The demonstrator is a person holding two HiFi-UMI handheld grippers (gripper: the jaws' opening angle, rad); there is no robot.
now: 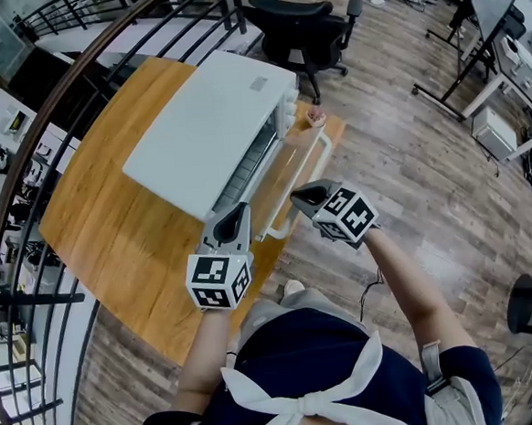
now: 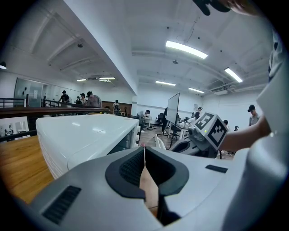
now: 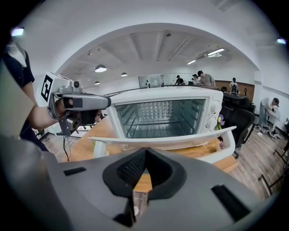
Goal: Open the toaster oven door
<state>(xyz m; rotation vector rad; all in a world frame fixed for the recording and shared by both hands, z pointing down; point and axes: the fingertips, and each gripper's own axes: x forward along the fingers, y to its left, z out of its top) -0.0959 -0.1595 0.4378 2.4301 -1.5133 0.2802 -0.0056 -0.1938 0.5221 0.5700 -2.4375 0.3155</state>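
Top: you wear dark navy, short sleeves.
Tie: white cloth, knotted over your top.
Grippers: your left gripper and right gripper have grey shells, black pads.
Cubes: black-and-white square markers, at the ends nearest your top.
Cable: thin, black, off your left gripper.

One oven, one table, two grippers

Standing here I count a single white toaster oven with one door and one long handle, on the one wooden table. There are two hand-held grippers, a left gripper and a right gripper, each carrying one marker cube, so two cubes. I also see one small pink thing by the oven's corner and one black office chair beyond the table. Several people stand far off, too small to count exactly.
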